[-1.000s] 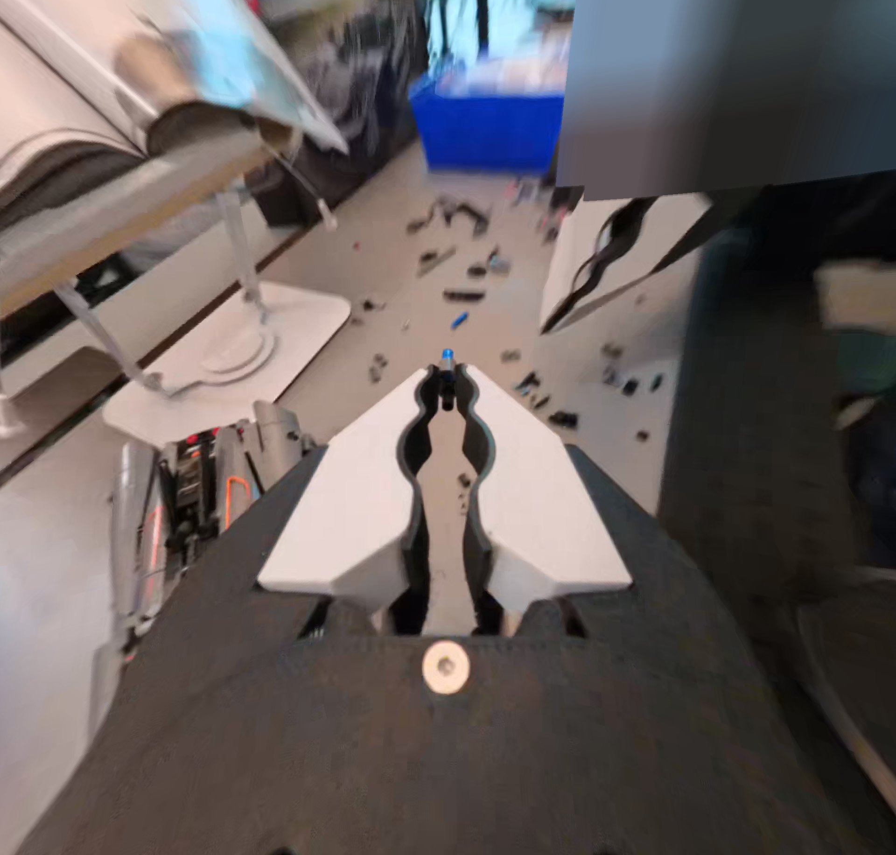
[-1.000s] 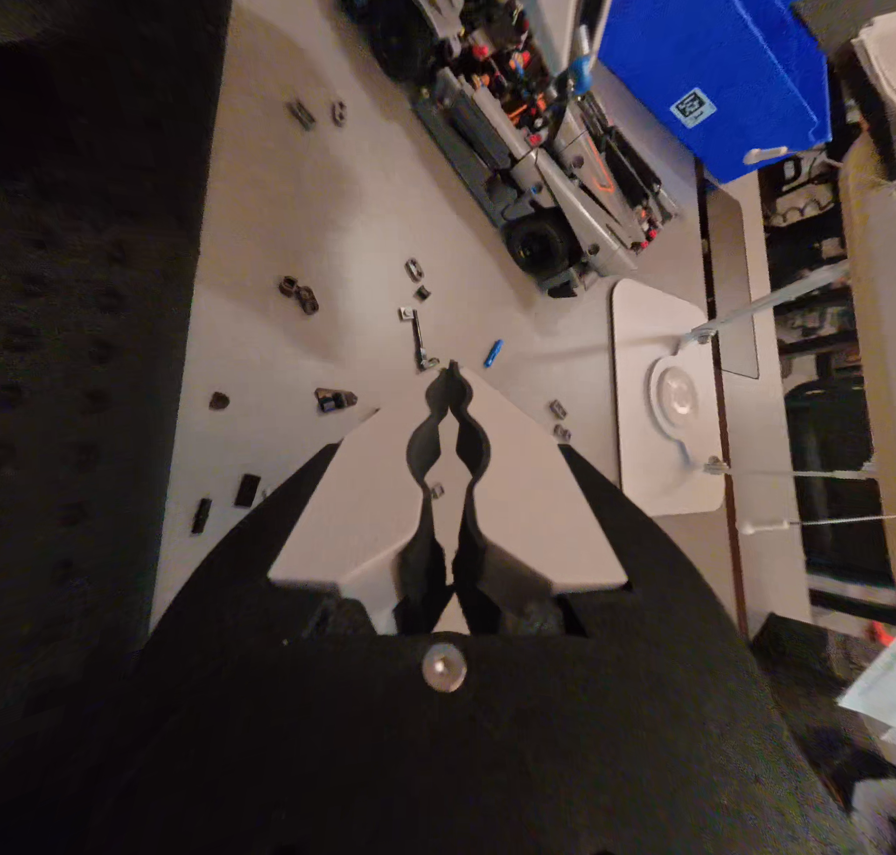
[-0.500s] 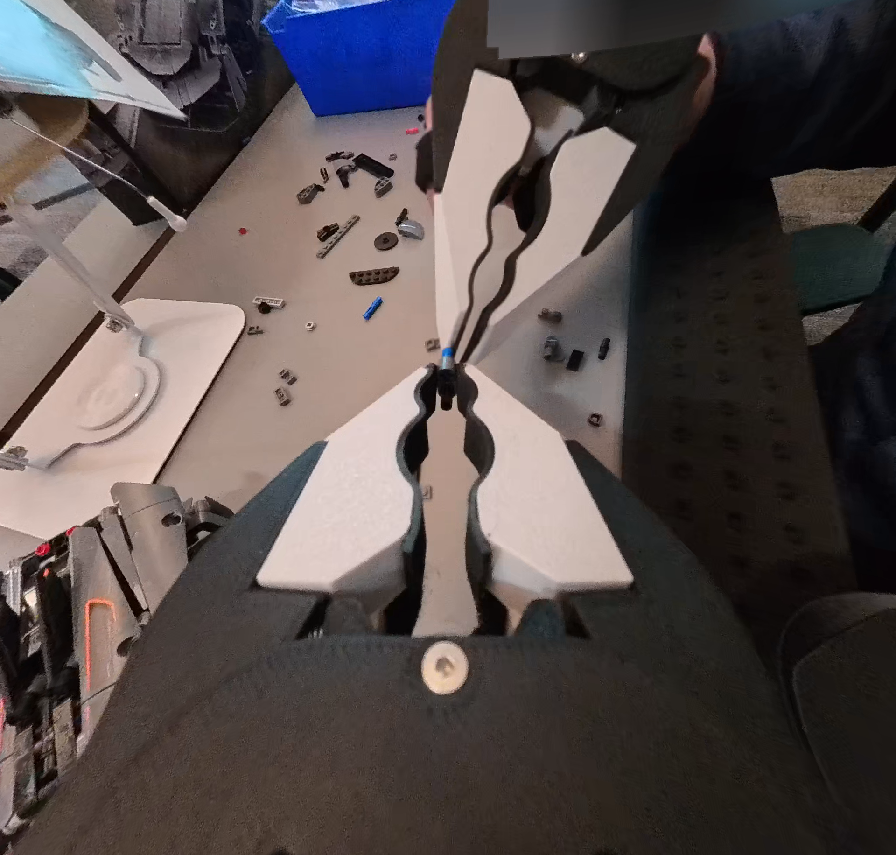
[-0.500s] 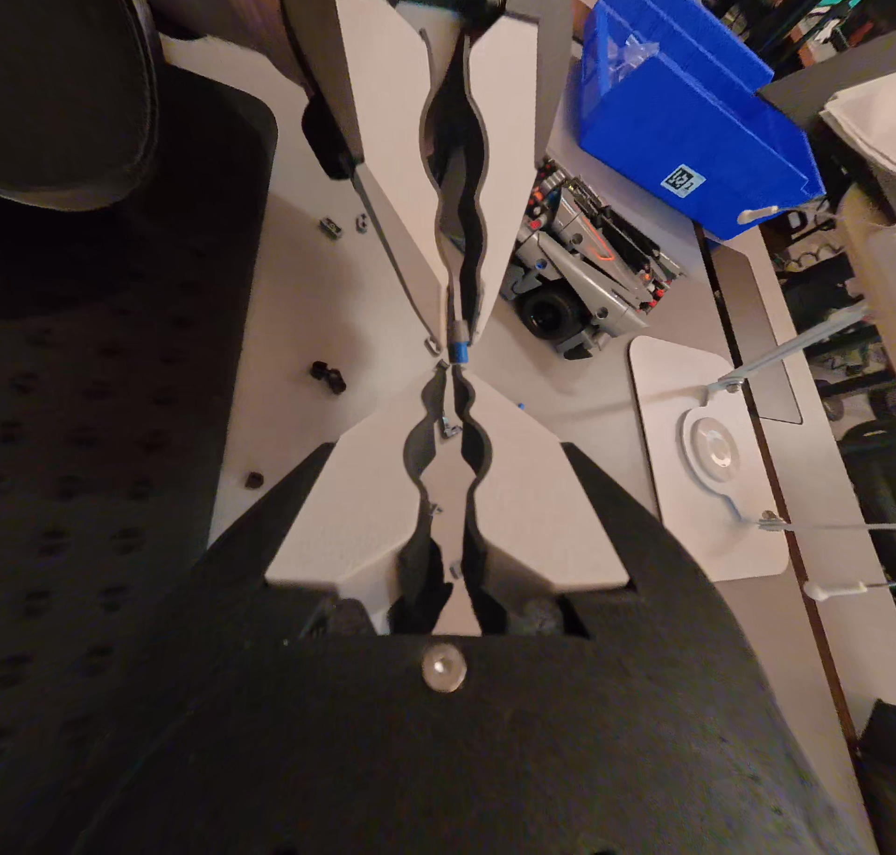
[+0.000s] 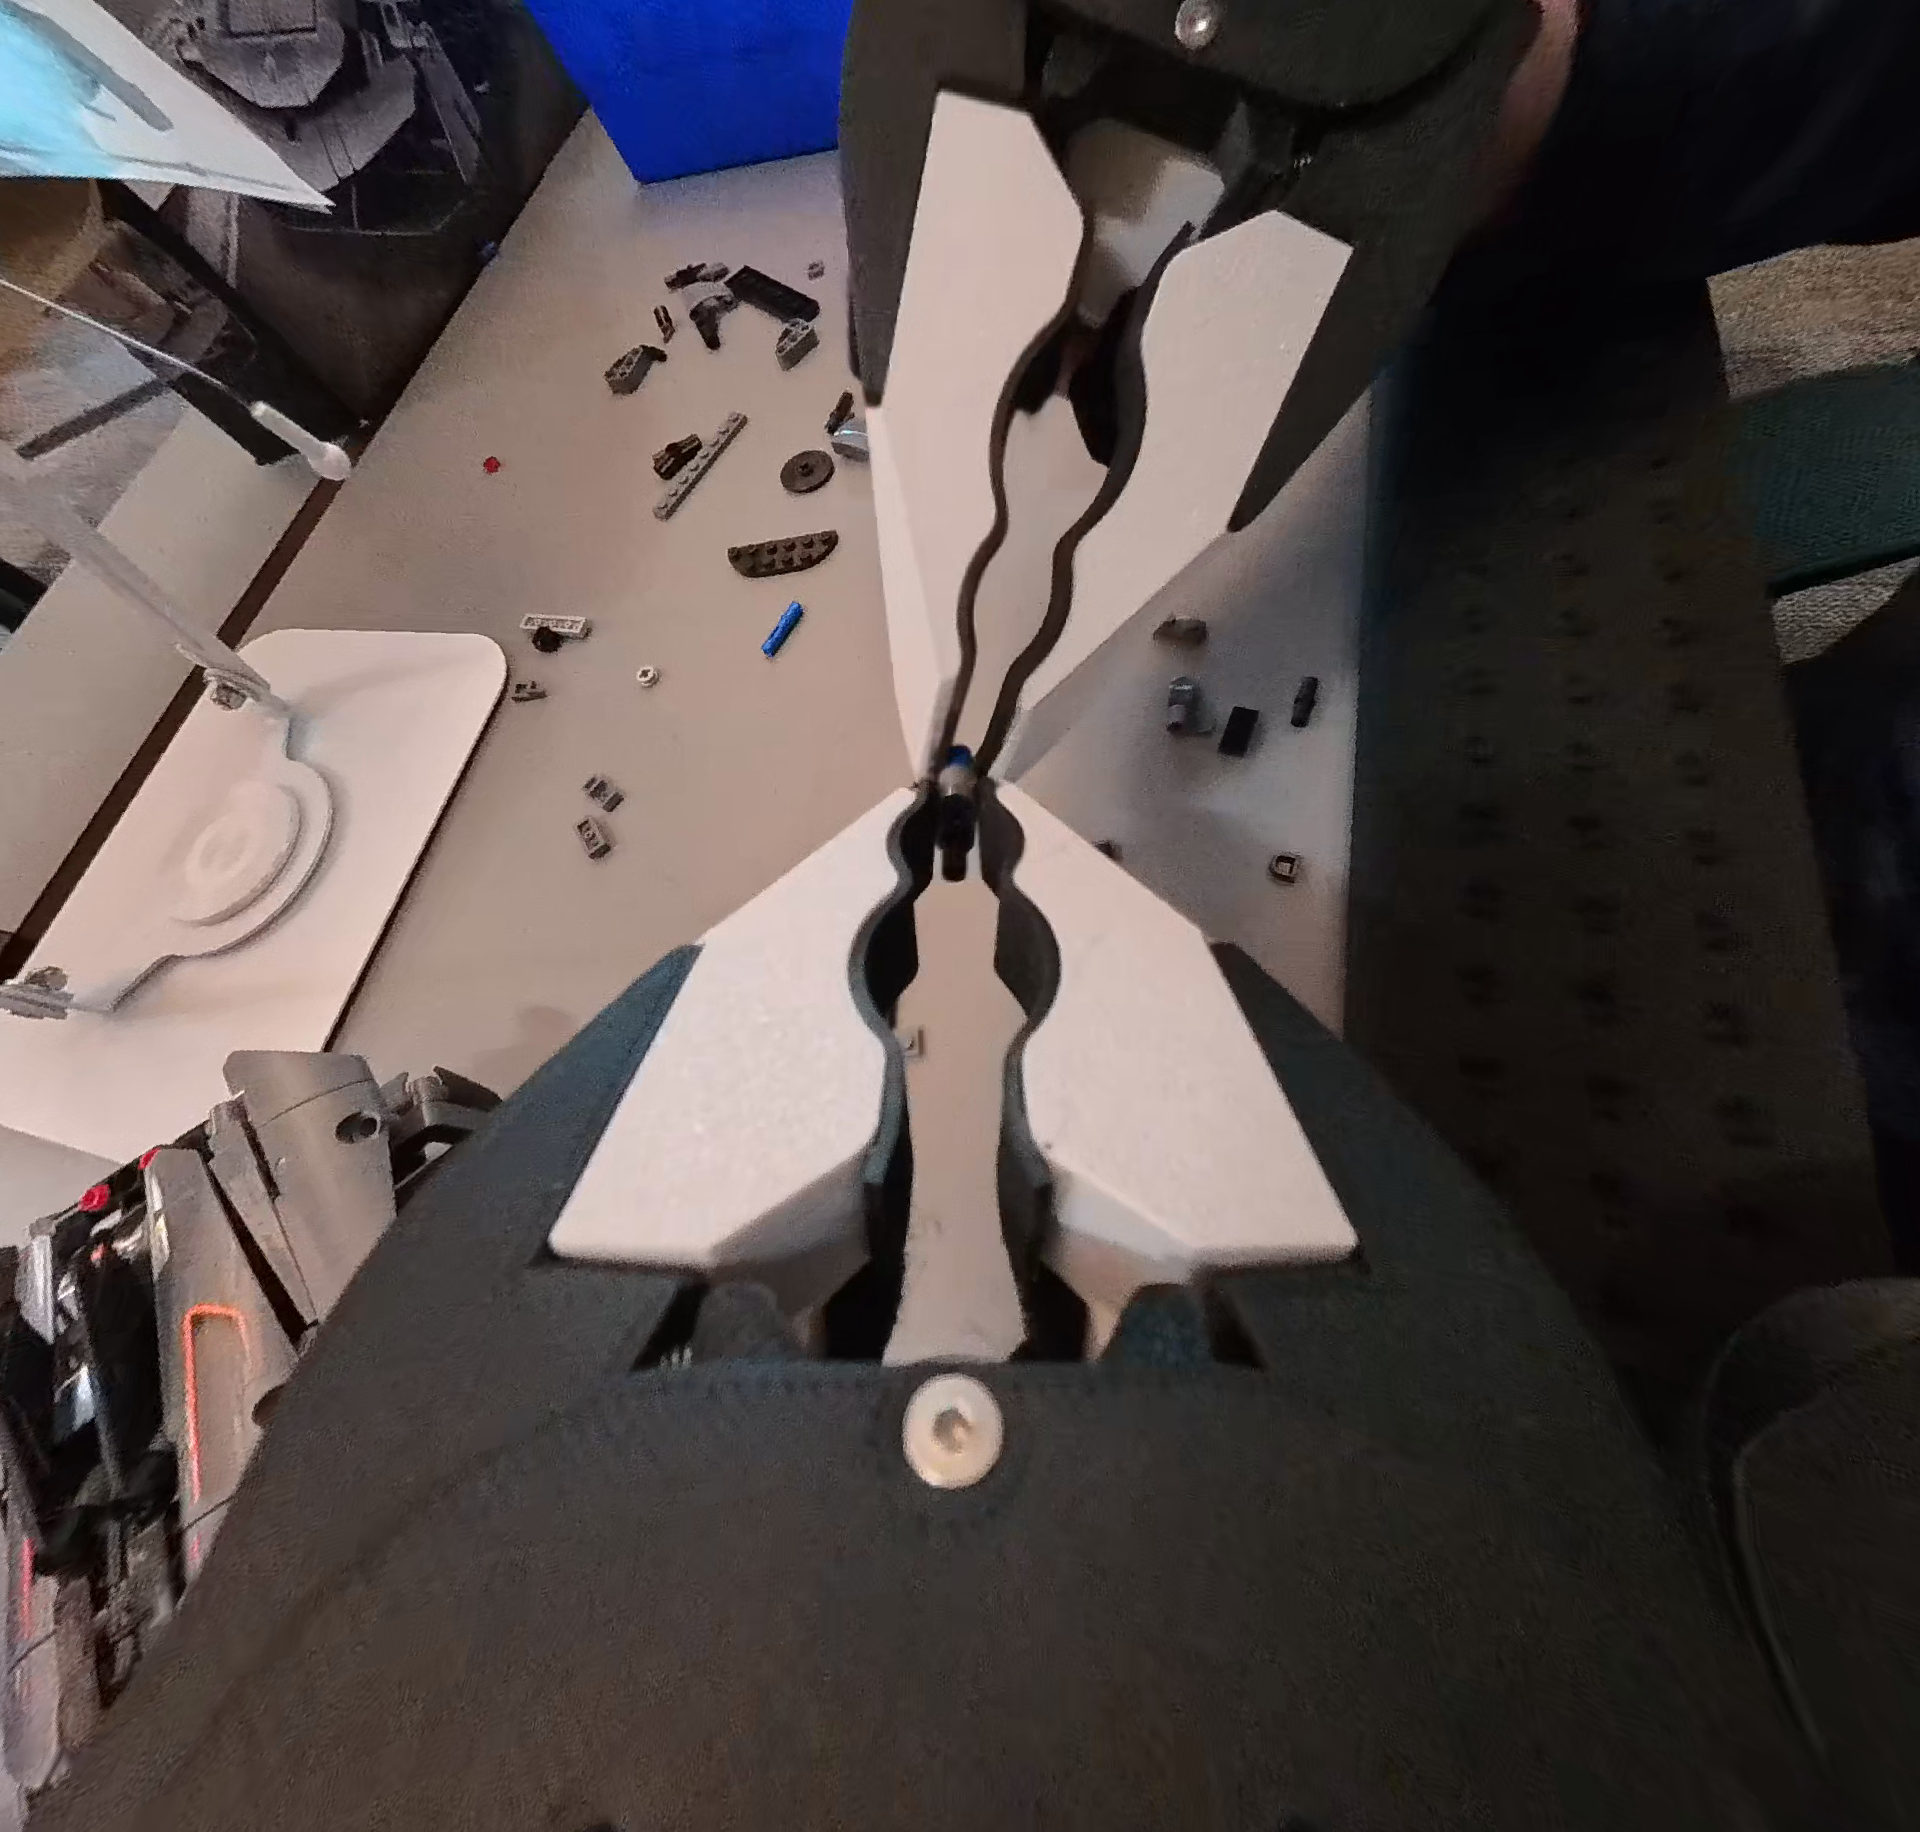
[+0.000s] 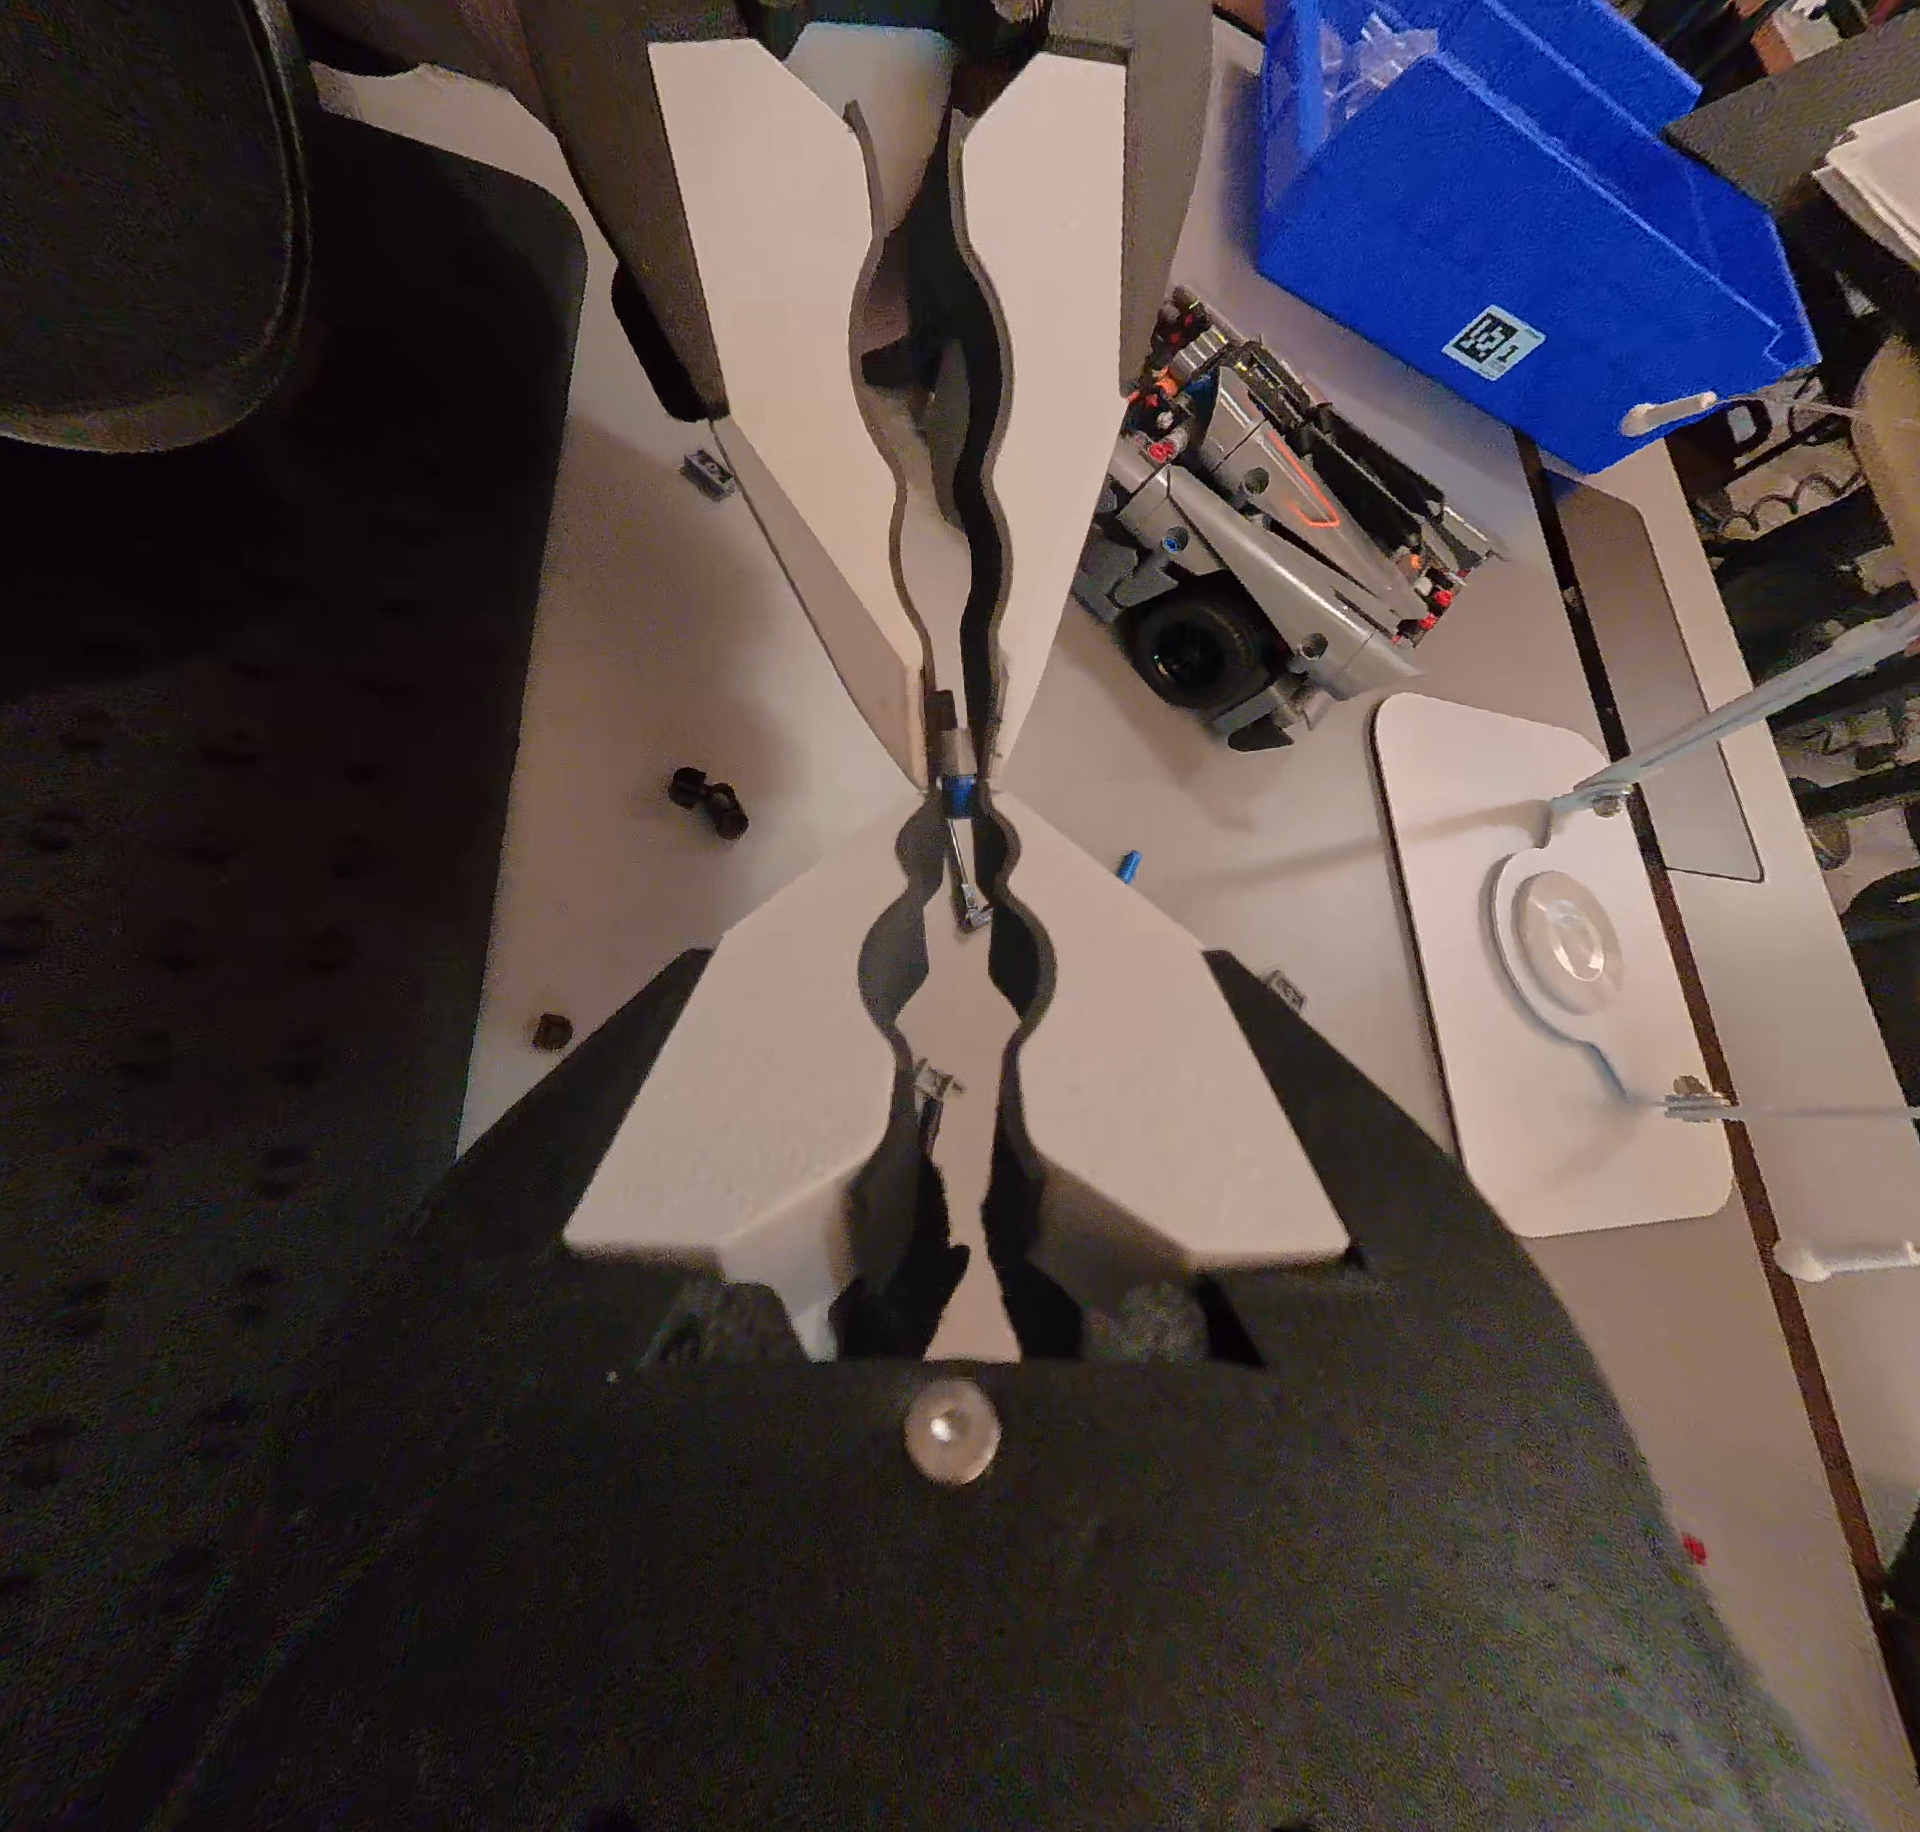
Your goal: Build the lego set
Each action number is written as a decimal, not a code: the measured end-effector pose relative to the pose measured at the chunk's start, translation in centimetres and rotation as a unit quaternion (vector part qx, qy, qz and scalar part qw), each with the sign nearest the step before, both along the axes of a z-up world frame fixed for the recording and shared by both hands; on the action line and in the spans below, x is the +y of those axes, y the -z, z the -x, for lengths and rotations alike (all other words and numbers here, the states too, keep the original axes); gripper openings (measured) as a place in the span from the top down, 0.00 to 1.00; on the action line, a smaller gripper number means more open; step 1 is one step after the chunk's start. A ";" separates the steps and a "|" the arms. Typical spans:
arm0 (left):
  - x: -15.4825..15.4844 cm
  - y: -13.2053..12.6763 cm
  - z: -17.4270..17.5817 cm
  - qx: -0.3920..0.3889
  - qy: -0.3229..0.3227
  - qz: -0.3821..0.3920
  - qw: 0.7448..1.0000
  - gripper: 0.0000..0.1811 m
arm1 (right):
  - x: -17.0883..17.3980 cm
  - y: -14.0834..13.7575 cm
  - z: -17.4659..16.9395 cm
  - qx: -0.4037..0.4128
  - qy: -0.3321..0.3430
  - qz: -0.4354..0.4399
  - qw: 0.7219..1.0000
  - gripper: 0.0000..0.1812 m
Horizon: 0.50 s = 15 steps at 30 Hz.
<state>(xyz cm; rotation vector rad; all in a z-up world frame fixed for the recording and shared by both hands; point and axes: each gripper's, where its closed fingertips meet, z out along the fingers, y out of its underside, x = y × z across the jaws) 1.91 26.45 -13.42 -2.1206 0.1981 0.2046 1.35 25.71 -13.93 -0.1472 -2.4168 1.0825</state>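
Observation:
My left gripper (image 5: 953,814) is shut on a small pin piece (image 5: 954,795) with a black shaft, a grey collar and a blue end, held above the table. My right gripper (image 6: 958,803) faces it tip to tip, and its tips close on the blue end (image 6: 958,793) of the same piece. In the left wrist view the right gripper (image 5: 964,756) comes down from the top. In the right wrist view the left gripper (image 6: 956,756) comes down from the top. The grey lego car (image 6: 1268,556) stands on the table, and also shows at the lower left of the left wrist view (image 5: 208,1315).
A blue bin (image 6: 1507,224) stands behind the car. A white stand base (image 5: 260,826) lies on the table. Several loose dark pieces (image 5: 779,556) and a blue pin (image 5: 781,629) are scattered on the table. A dark cushioned seat (image 5: 1558,847) borders the table. Left and right tips are no more than a few centimetres apart. The grey lego car (image 6: 1268,556) is about 20 cm from both grippers' fingertips.
The two grippers have come together tip to tip above the table. The right gripper, shut and empty a second ago, now closes on the blue end of the piece the left holds.

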 end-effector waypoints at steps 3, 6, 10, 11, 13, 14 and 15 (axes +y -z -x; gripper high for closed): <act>0.1 -0.4 0.0 0.000 0.001 -0.014 1.000 0.97 | 0.2 -0.4 -0.1 -0.013 0.000 0.016 1.000 1.00; -0.1 -0.8 0.3 0.002 -0.003 -0.024 1.000 0.97 | 0.5 -0.7 0.1 -0.018 0.001 0.024 1.000 1.00; -0.1 -0.9 0.2 0.000 -0.001 -0.028 1.000 0.98 | 0.5 -0.8 0.0 -0.025 -0.005 0.037 0.999 1.00; -0.1 -1.0 0.2 0.007 0.001 -0.028 1.000 0.98 | 0.4 -0.9 0.0 -0.025 -0.006 0.041 0.999 1.00; -0.2 -1.0 0.2 0.011 0.001 -0.027 1.000 0.98 | 0.4 -0.9 0.0 -0.027 -0.004 0.048 0.998 0.99; -0.2 -0.9 0.2 0.013 0.001 -0.025 1.000 0.98 | 0.3 -0.8 0.0 -0.025 -0.004 0.045 0.999 0.99; -0.2 -0.8 0.2 0.012 0.002 -0.022 1.000 0.98 | 0.3 -0.6 0.0 -0.019 -0.004 0.036 0.999 0.99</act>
